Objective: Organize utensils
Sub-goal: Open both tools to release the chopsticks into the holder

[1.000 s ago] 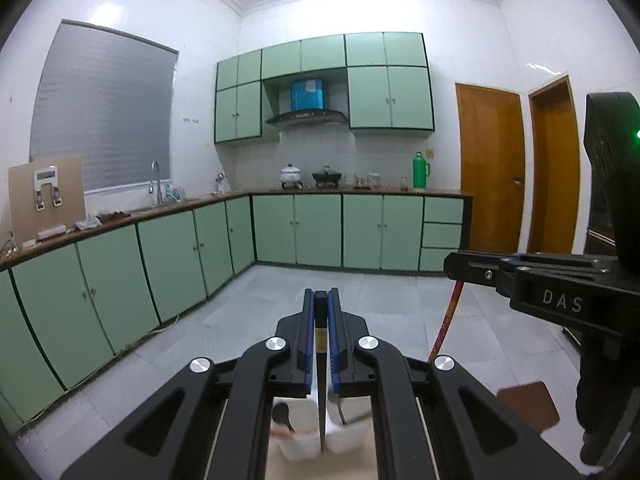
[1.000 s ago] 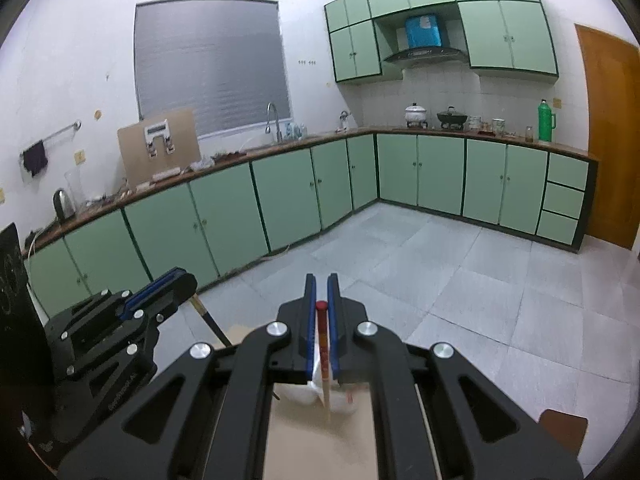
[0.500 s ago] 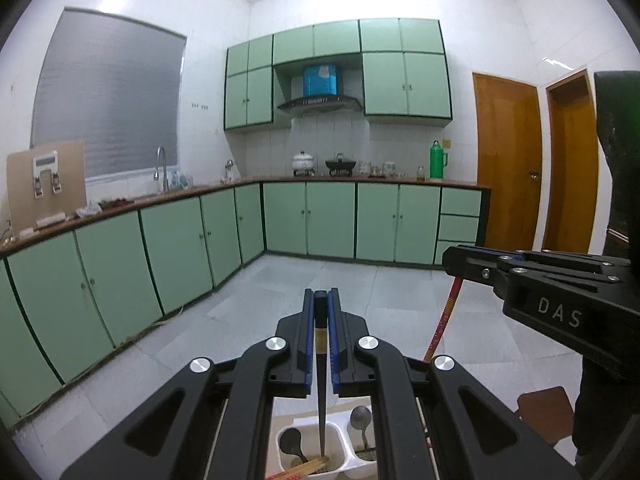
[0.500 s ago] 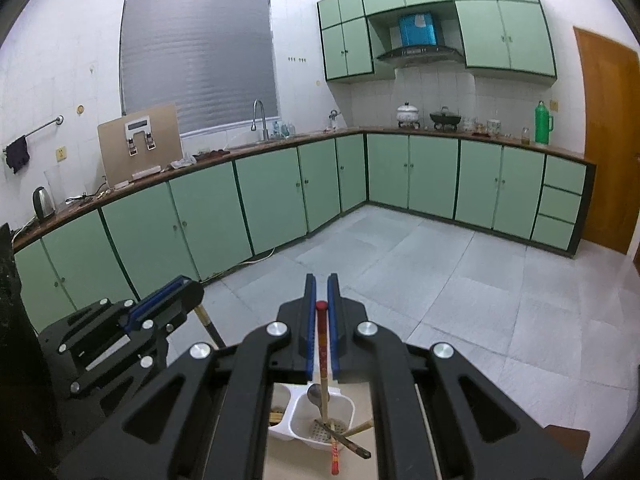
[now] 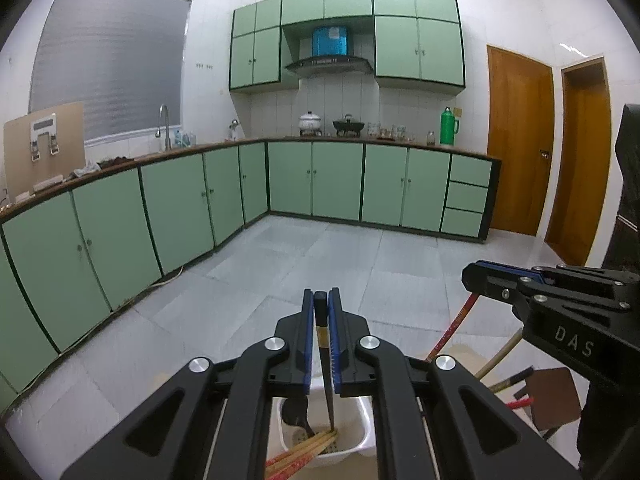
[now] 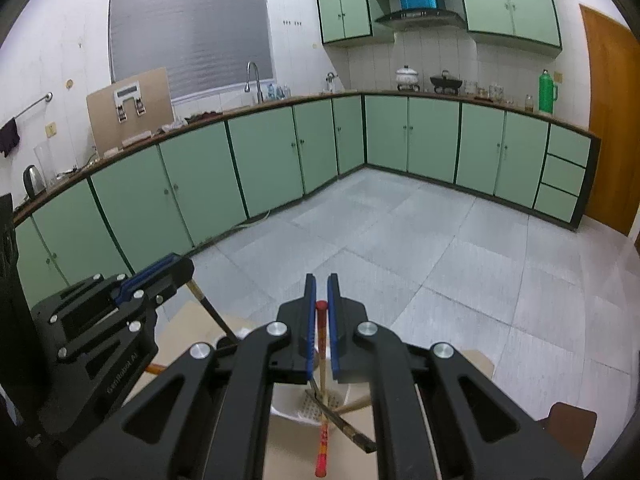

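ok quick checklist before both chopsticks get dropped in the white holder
1. Left gripper shut on the dark chopstick: ok.
2. Dark chopstick tip inside the white utensil holder: ok.
3. Right gripper shut on the red chopstick: ok.
4. Red chopstick tip inside the holder: not ok, in the right wrist view it appears to hang in front of the rim.
5. Grippers apart from each other: ok.
6. Room left among the chopsticks already inside: cannot tell.
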### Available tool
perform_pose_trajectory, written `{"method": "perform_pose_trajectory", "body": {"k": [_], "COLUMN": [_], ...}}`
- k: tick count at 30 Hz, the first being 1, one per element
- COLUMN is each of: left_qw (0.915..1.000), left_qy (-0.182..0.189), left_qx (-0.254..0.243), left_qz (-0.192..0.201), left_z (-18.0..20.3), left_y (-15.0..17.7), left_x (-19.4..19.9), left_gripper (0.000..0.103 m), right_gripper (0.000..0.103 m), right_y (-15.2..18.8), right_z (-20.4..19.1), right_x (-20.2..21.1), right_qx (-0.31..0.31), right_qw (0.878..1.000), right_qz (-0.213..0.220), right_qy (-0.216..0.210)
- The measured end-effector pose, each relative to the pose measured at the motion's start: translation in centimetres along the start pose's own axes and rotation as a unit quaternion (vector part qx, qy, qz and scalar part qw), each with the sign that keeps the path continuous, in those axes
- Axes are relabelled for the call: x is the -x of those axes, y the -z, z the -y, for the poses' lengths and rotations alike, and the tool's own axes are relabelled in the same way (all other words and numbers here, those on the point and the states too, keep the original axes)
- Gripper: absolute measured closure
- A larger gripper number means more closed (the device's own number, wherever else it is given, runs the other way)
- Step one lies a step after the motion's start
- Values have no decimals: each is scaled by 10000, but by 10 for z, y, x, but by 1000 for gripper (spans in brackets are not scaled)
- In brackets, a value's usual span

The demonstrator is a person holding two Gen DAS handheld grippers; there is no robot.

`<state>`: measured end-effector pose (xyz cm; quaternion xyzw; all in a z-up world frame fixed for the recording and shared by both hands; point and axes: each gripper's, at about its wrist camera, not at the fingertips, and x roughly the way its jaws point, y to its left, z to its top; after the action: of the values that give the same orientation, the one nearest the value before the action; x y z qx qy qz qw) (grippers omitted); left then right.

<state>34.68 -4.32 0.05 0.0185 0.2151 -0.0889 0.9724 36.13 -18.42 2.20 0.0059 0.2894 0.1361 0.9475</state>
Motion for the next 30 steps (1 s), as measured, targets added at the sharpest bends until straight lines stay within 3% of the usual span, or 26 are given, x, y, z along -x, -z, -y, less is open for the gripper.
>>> {"method": "perform_pose_trajectory", "body": {"k": [7,10,11,12,14,22,30], "left_qw": [9997,9997,9997,9997,9998,10000,9997], "left_qy": [-4,5,19,36,29,-8,-113], "left_qx": [-5,-1,-5,-4,-9,17,231], "left_qz": [-227,-248,-237,-221,-177,-38,-3], "left_z": [-4,-5,-5,-5,-6,-7,-10], "left_y": [15,16,15,14,14,19,44], "left_x": [-6,-1,1,4,10,45,91], "left_gripper": [95,95,93,91,81,61,35], "right_gripper": [96,93,87,78,71,51,28], "right_y": [15,14,13,13,12,24,71], "right_z": [-4,-5,-5,-3,-3,19,38], "right_x": [-2,4,9,12,21,68,118], "right_qx": [65,33,3,-10,-16,-292,-623], "right_qw": [9998,9999,10000,10000,10000,9988,9965], "right_qz": [-162,-115,-68,-32,67,392,467], "right_qy": [44,42,37,50,67,101,293]}}
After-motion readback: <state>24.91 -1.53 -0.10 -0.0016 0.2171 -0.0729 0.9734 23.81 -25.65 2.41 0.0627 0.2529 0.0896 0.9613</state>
